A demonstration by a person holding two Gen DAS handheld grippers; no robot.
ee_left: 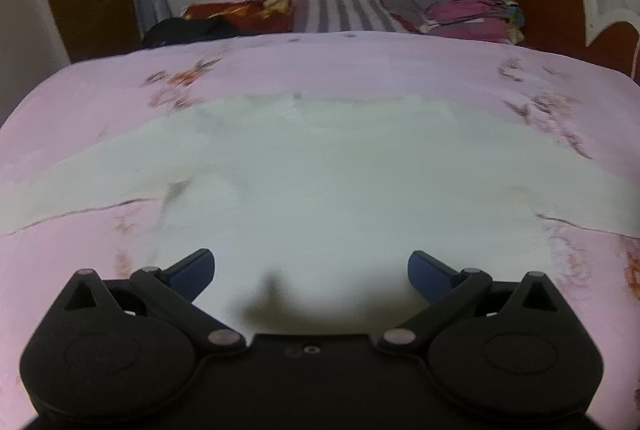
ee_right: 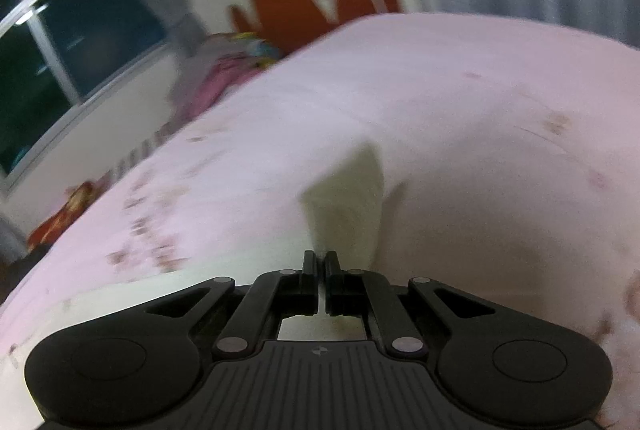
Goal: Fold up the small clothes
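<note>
garment spread on bed, folded stack behind

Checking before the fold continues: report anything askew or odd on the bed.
Nothing is damaged or spilled. The white garment lies spread flat on the pink bedsheet; one edge stands pulled up where the right hand-held gripper pinches it.

Dim indoor light; dark window; heavy fisheye bending, vignetted corners, motion blur throughout both views.
</note>
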